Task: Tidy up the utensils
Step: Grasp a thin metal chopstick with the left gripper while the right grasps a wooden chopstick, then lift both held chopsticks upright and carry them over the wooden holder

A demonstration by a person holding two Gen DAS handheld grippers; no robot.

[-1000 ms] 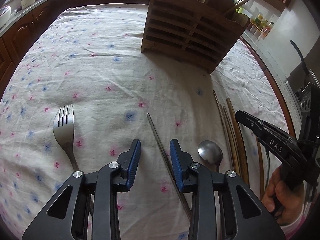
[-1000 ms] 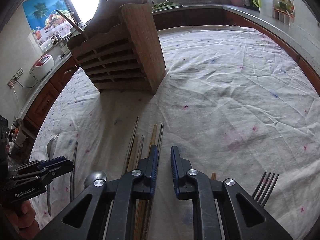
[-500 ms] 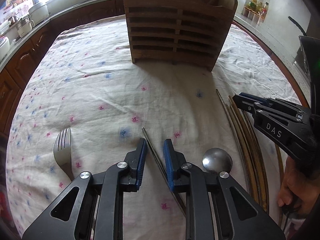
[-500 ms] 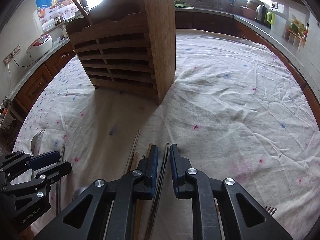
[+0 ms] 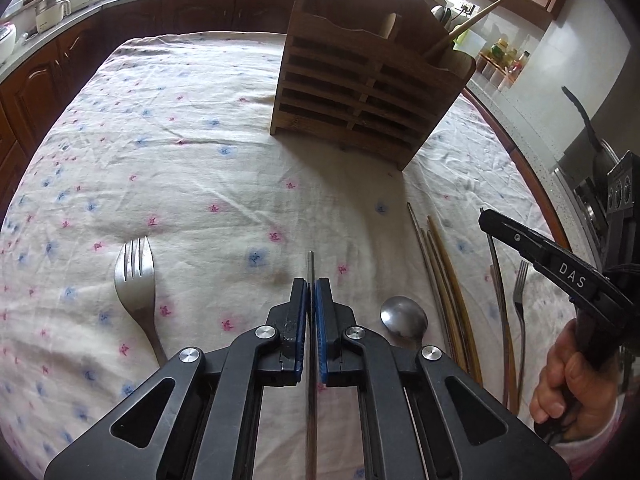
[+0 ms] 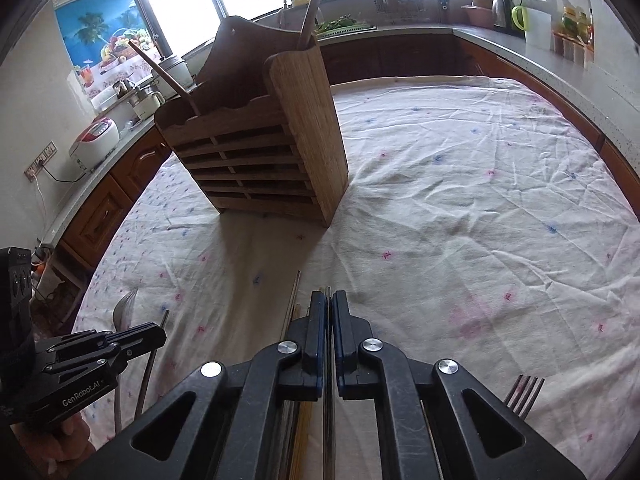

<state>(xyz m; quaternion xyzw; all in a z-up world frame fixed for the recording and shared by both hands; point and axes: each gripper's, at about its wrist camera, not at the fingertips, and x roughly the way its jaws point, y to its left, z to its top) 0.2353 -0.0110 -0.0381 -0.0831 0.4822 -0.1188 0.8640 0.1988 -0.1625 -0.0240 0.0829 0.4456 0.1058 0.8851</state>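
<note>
Both grippers were clamped on chopsticks: the left gripper (image 5: 311, 286) held a thin metal chopstick (image 5: 310, 266), the right gripper (image 6: 330, 300) a dark thin chopstick (image 6: 328, 294). Each stick ran straight along its gripper's fingers, pointing up-frame toward the slatted wooden utensil holder (image 5: 360, 92), which stood upper right of centre in the left view and looked about equally reachable.

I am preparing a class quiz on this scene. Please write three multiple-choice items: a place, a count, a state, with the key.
1. Relative to the left gripper, where does the spoon lie?
A. to its left
B. between it and the chopstick bundle
C. on a plate

2. How many forks lie on the cloth?
A. one
B. two
C. four

3. The left gripper is:
A. wide open
B. shut on a fork
C. shut on the metal chopstick

Key:
1 B, its bowl sits right of the gripper, beside the bundle.
2 B, one lies at each side of the left wrist view.
3 C, the thin rod runs between the closed fingers.
</note>
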